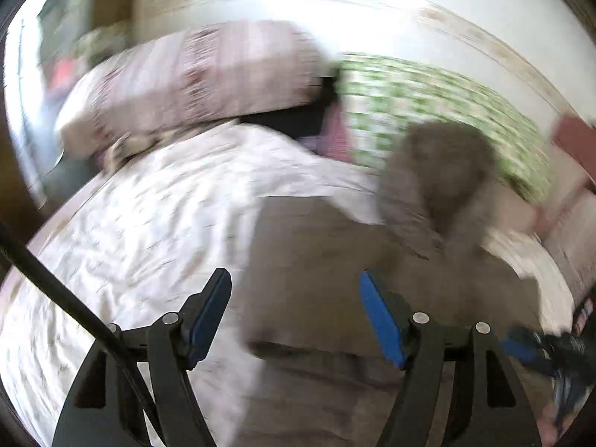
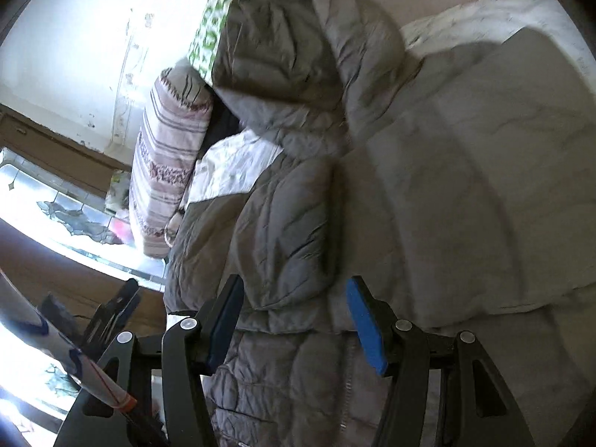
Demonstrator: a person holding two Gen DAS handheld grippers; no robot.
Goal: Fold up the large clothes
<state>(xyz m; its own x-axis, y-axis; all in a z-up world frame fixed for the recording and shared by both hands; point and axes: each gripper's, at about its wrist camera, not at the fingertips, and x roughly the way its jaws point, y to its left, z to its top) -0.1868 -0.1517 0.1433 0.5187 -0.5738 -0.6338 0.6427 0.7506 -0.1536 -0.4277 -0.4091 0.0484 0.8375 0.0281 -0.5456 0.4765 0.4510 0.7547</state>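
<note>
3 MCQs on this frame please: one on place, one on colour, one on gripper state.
1. Where does the jacket lie?
A. on the bed
B. on a chair
C. on the floor

2. What colour are the gripper pads?
A. red
B. blue
C. yellow

3. How does the right gripper stand?
A. shut on the hood
B. shut on a sleeve
C. open over the jacket

Answers: 1 A, it is spread on the white bedsheet near the pillows. 2 B, blue strips line the fingers. 3 C, fabric shows in the wide gap, ungripped.

left gripper (image 1: 294, 316) jaws spread wide, nothing between the blue pads (image 1: 208, 316), view blurred. right gripper (image 2: 294, 320) also spread wide, seemingly empty, angled down.
</note>
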